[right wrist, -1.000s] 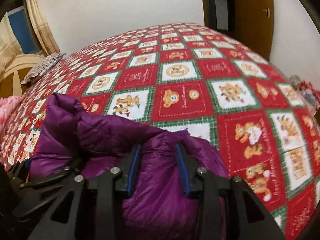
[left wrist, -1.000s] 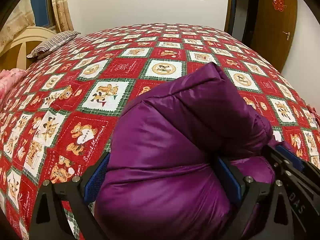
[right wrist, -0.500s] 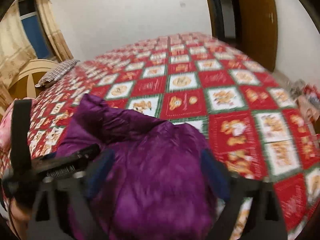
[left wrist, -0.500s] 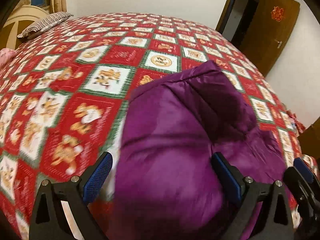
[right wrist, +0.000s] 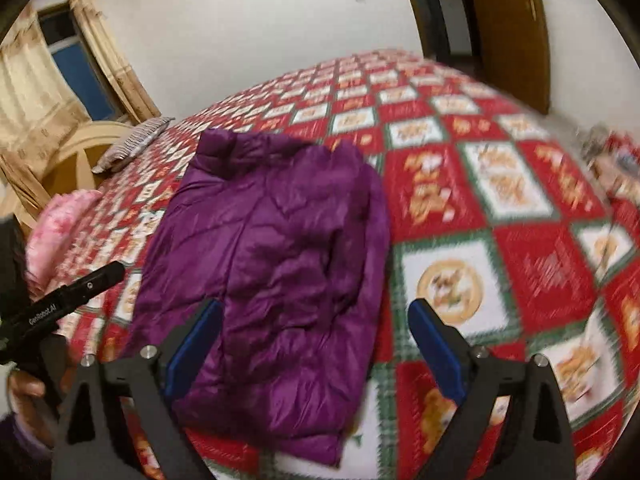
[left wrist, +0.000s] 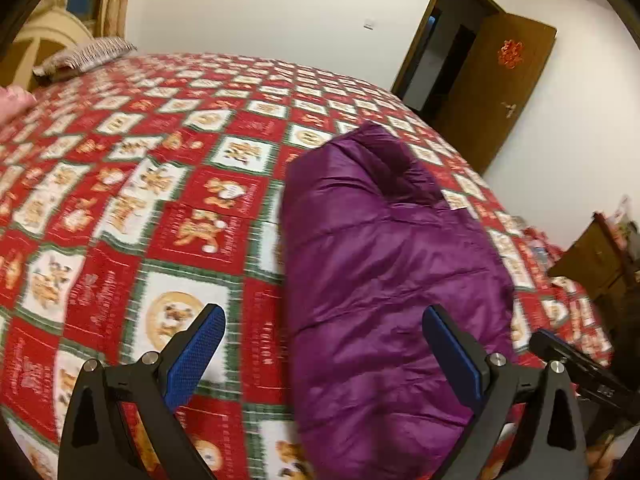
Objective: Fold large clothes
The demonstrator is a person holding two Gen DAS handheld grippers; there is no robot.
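Folded purple jacket [right wrist: 272, 256] lies on my teddy-print bedspread [left wrist: 120, 200], striped pillow [right wrist: 136, 142] beyond; left gripper [left wrist: 324, 344] and right gripper [right wrist: 314, 334] hover above, released, empty.

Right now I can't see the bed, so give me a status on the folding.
Left tongs open, right tongs open, both holding nothing. Purple jacket lies folded on the quilt. Nothing in the way.
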